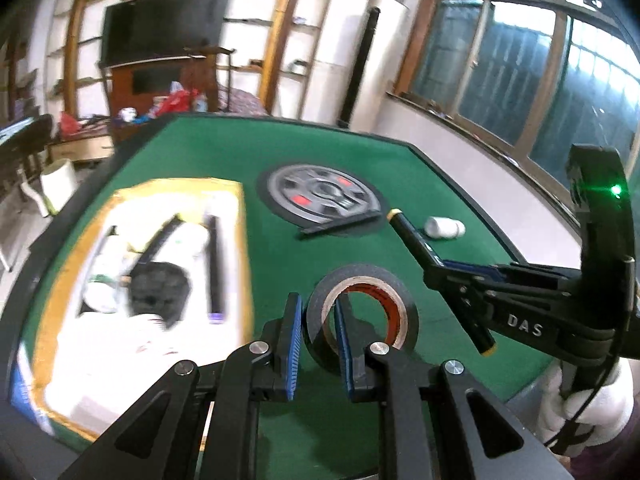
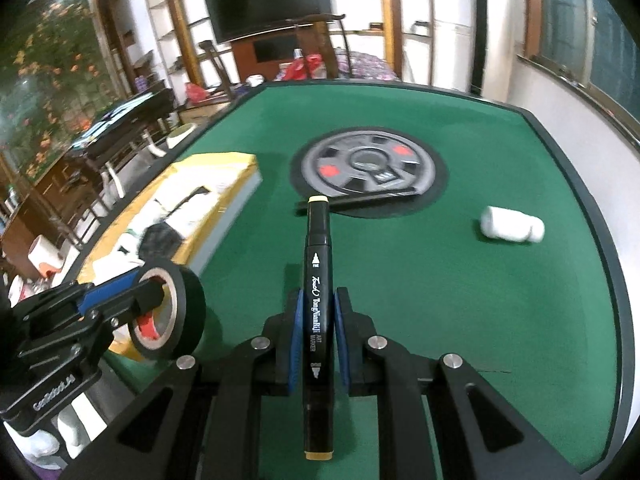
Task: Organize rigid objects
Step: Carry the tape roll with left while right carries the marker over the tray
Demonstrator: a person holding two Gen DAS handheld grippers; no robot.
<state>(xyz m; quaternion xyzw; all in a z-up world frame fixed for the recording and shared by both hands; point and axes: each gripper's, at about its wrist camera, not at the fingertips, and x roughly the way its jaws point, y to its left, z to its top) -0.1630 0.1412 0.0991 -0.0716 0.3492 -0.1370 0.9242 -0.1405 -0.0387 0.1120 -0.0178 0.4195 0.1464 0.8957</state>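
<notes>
While both grip | left gripper (image 1: 316, 328) clamps one tape roll (image 1: 362, 316) | right gripper (image 2: 318, 320) one marker (image 2: 318, 300) (black)

Both tongs (image 1: 316, 344) (image 2: 318, 338) clamped (angled downward)

Dark television (image 2: 267, 4), wooden shelves (image 2: 404, 12), window (image 1: 520, 76)

Green felt (image 2: 460, 288) lies open — white bottle (image 2: 512, 229) far right.
</notes>
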